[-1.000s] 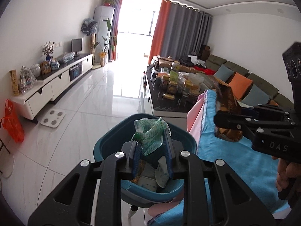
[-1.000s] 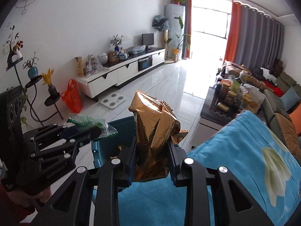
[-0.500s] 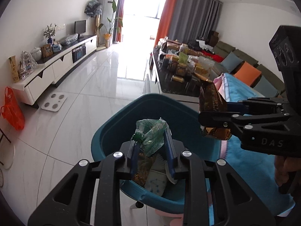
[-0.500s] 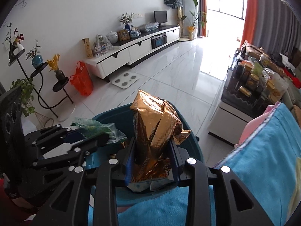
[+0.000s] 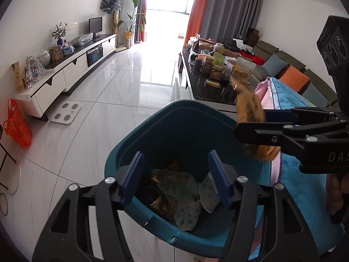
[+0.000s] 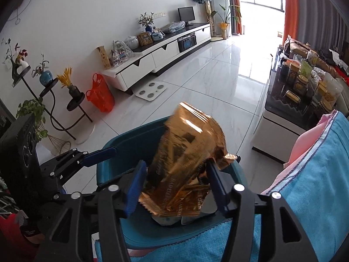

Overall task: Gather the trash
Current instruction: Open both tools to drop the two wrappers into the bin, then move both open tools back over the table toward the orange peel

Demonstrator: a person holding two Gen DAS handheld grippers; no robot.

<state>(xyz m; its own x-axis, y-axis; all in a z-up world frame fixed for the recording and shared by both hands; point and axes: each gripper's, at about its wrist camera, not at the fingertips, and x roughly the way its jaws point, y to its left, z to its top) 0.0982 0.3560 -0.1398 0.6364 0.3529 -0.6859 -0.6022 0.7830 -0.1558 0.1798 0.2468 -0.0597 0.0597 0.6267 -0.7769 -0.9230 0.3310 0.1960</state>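
Trash is dropping: the right gripper [image 6: 175, 187] has its jaws opening around a gold foil wrapper [image 6: 185, 163] sliding loose, and the left gripper [image 5: 174, 179] is opening on nothing, a green wrapper [image 5: 176, 187] below in the teal bin [image 5: 130, 144]. Next, probably, lift clear of the rim; open floor lies beyond.

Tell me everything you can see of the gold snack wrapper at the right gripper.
The gold snack wrapper is crinkled, shiny foil with dark lettering, motion-blurred. It stands tilted between the fingers of the right gripper, whose jaws are opening, directly above the teal bin. Whether either pad still touches it cannot be told. The left wrist view shows it blurred beside the bin's rim.
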